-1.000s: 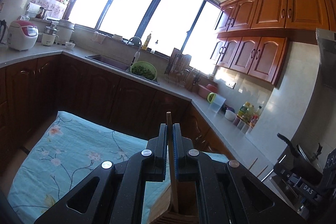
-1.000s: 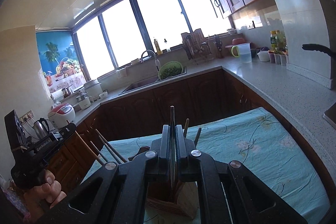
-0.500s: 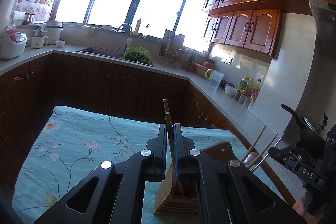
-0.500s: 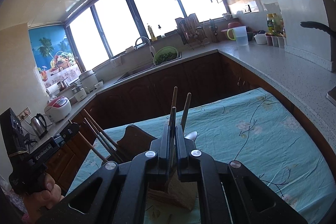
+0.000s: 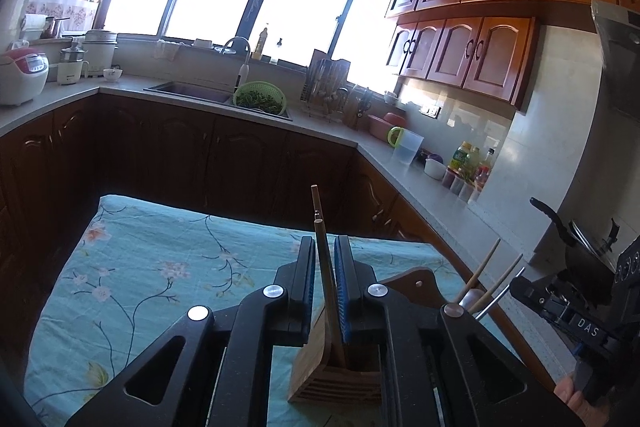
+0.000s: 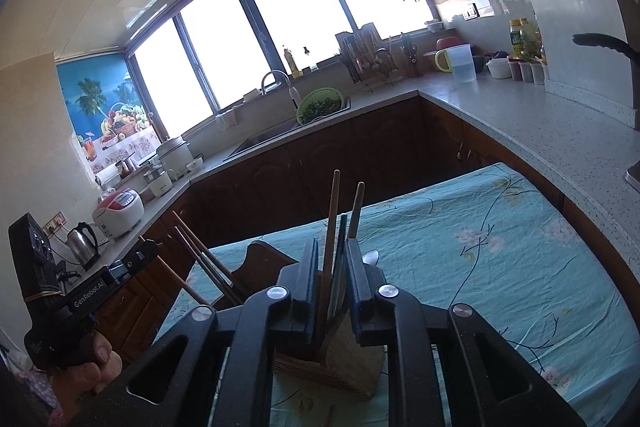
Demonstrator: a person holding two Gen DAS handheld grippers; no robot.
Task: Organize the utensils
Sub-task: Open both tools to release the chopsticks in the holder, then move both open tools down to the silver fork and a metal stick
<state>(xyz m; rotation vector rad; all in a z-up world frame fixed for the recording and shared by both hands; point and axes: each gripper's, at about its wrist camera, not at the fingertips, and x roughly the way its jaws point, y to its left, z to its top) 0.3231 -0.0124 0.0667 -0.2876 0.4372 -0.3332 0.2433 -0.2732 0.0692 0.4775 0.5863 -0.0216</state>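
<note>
Both hand-held grippers are letting go: the left hand-held gripper [image 5: 325,267] jaws, clamped a moment ago, are opening narrowly around a wooden chopstick [image 5: 326,267], the right hand-held gripper [image 6: 333,267] likewise around its utensil [image 6: 340,263], each now standing in the wooden holder [image 5: 336,379] on the floral-clothed worktop [image 5: 160,259], so these pieces look stowed.

Black plastic left gripper [image 5: 324,263] and right gripper [image 6: 333,269], silver screws, blue-lined jaws.
</note>
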